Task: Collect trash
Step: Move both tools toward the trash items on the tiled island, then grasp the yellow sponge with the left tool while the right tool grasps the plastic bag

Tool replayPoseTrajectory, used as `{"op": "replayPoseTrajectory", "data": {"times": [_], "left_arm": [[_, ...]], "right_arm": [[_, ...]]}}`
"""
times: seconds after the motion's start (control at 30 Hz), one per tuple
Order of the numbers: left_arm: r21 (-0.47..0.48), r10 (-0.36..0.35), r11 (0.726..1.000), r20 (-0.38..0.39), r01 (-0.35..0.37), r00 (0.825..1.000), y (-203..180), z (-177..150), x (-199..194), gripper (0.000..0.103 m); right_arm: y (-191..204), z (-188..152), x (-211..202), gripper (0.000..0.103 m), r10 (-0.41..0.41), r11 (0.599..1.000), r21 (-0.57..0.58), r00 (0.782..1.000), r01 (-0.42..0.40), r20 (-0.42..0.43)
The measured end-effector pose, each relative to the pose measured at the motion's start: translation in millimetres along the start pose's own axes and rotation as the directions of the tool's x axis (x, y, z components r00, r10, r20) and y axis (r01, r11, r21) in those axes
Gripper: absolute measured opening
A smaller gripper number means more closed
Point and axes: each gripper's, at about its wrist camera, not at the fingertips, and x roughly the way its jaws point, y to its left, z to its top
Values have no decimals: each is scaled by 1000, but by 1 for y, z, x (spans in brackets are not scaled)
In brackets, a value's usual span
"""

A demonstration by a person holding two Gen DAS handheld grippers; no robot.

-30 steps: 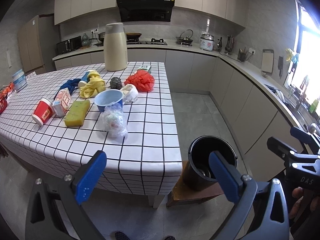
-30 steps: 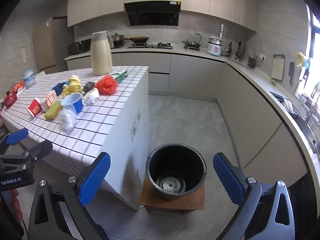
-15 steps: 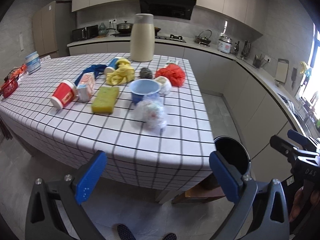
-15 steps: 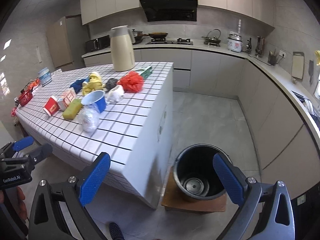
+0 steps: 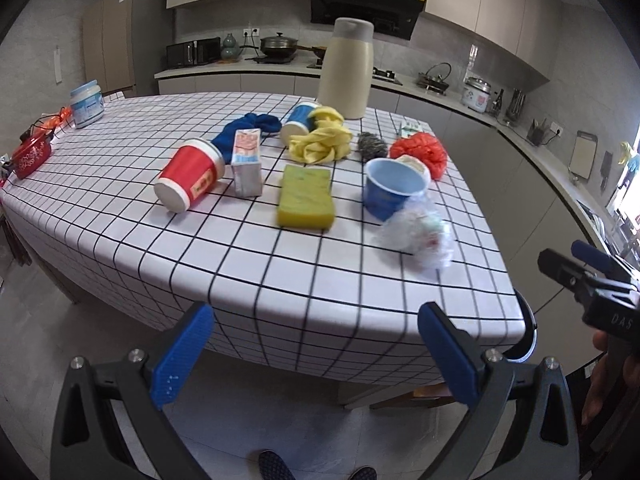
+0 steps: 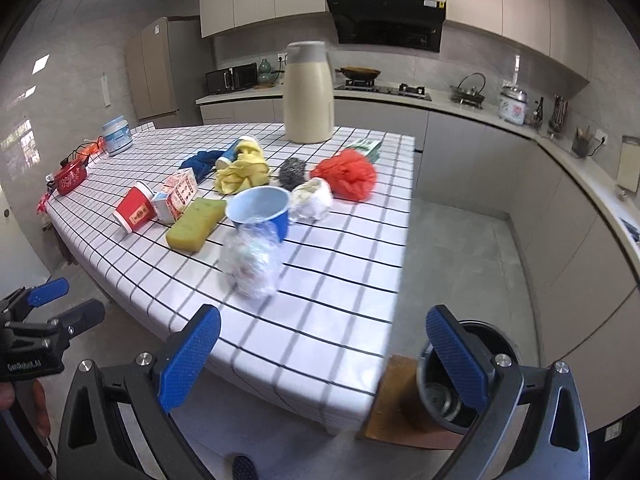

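Both grippers are held off the near edge of the table [image 5: 120, 208], short of the items on it. The left gripper [image 5: 316, 354] has its jaws spread wide with nothing between them; the right gripper [image 6: 324, 356] is likewise spread and holds nothing.

Items on the checked tablecloth, none touched by either gripper:
- A crumpled clear plastic bag [image 5: 418, 236] lies nearest the edge, touching the front of an upright blue cup [image 5: 394, 190].
- A yellow sponge [image 5: 306, 196] lies flat just left of the cup.
- A small carton [image 5: 248, 162] stands beside a red paper cup [image 5: 190, 180] tipped on its side, open end away from the cameras.
- Yellow rubber gloves [image 5: 322, 142] lie bunched against a blue-and-white tub [image 5: 298, 122] on its side; a blue cloth [image 5: 244, 128] sits left of them.
- A steel scourer [image 5: 372, 145], a red mesh bag [image 5: 420, 152] and a white wrapped wad [image 6: 312, 198] sit toward the table's right side.
- A cream thermos jug [image 5: 348, 74] stands upright at the far end.
- A white jar [image 5: 87, 103] and a small red pot [image 5: 30, 157] sit at the far left — well apart from the rest.

The black trash bin [image 6: 468, 380] stands on a low wooden stool [image 6: 386, 404] on the floor, just beside the table's right end, partly hidden behind the right gripper's finger.
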Motion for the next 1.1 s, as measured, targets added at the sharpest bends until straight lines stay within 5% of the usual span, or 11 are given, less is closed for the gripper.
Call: {"op": "replayPoseTrajectory", "data": {"times": [0.47, 0.9, 0.97, 1.0, 1.03, 1.1], "left_arm": [[-2, -32, 999, -10, 32, 999, 64, 21, 49, 96], [19, -126, 992, -25, 126, 992, 61, 39, 79, 96], [22, -139, 990, -24, 139, 990, 58, 43, 84, 96], [24, -143, 989, -24, 144, 989, 56, 45, 87, 96], [26, -148, 988, -25, 149, 989, 54, 46, 90, 96], [32, -156, 987, -29, 157, 987, 48, 49, 98, 96]], "right_arm": [[49, 11, 84, 101, -33, 999, 6, 996, 33, -78], [67, 22, 136, 92, -62, 998, 13, 990, 64, -125], [66, 24, 143, 79, -49, 999, 12, 990, 51, -136], [65, 24, 146, 58, -44, 999, 16, 988, 47, -145], [61, 25, 147, 51, -42, 999, 28, 988, 46, -151], [52, 27, 147, 51, -40, 997, 57, 989, 48, -143]]}}
